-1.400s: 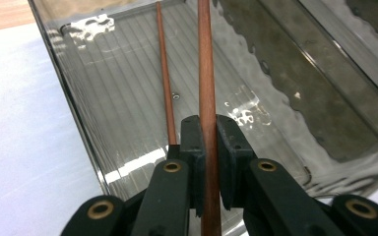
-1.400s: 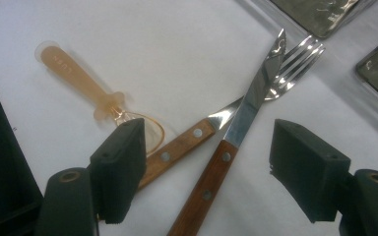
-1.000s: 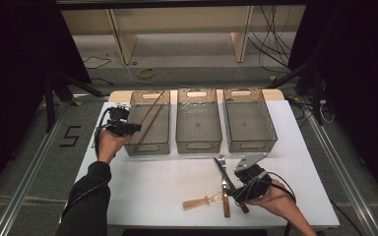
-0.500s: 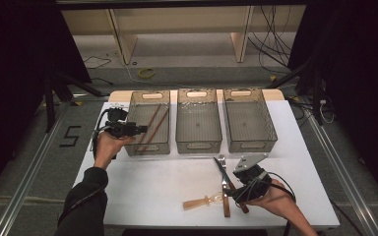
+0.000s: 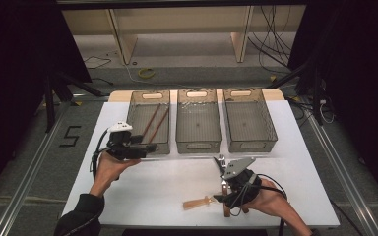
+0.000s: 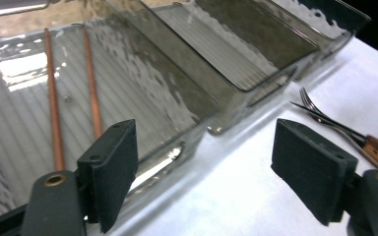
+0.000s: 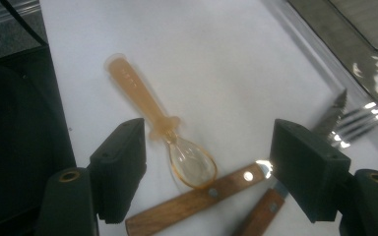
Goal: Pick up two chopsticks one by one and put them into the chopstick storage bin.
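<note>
While wide open, the right hand-held gripper [image 7: 206, 162] seemingly touches nothing.

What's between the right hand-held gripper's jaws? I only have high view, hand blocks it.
Observer: An amber plastic spoon lies on the table between the open jaws, not gripped.
Operator: Anything touching it?
Observer: Its bowl rests against a wooden knife handle.
Operator: Left hand-held gripper holding anything?
Observer: No. The left hand-held gripper is open and empty over the near rim of the left bin, which holds two chopsticks.
</note>
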`<state>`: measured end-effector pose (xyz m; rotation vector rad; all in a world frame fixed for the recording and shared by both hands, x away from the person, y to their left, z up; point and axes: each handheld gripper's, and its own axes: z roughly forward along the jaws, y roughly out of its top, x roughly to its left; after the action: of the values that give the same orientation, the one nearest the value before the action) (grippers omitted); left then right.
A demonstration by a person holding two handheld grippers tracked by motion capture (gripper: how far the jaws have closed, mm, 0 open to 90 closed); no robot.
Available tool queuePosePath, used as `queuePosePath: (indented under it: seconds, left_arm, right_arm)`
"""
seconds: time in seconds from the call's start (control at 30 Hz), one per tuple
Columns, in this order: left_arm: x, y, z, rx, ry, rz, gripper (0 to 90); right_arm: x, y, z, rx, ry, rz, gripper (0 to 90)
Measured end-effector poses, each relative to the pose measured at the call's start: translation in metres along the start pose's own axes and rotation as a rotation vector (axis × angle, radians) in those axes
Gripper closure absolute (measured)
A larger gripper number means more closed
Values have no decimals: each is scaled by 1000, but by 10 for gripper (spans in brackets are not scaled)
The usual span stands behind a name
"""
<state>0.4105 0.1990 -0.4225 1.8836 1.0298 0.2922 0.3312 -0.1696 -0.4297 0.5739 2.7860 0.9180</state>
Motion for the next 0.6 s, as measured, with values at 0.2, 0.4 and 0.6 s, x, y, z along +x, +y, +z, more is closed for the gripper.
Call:
queuePosePath:
  seconds: [0.2, 0.4, 0.6]
  left_arm:
    - [-15, -16, 0, -35, -49, 15, 230]
    - [-24, -30, 1, -47, -74, 22, 222]
    - [-30, -40, 3, -10, -95, 38, 195]
  right_arm:
    - [5, 8, 9, 6, 29, -50, 317]
    - [7, 17, 19, 12, 59, -78, 323]
    - [9, 21, 28, 24, 78, -96, 327]
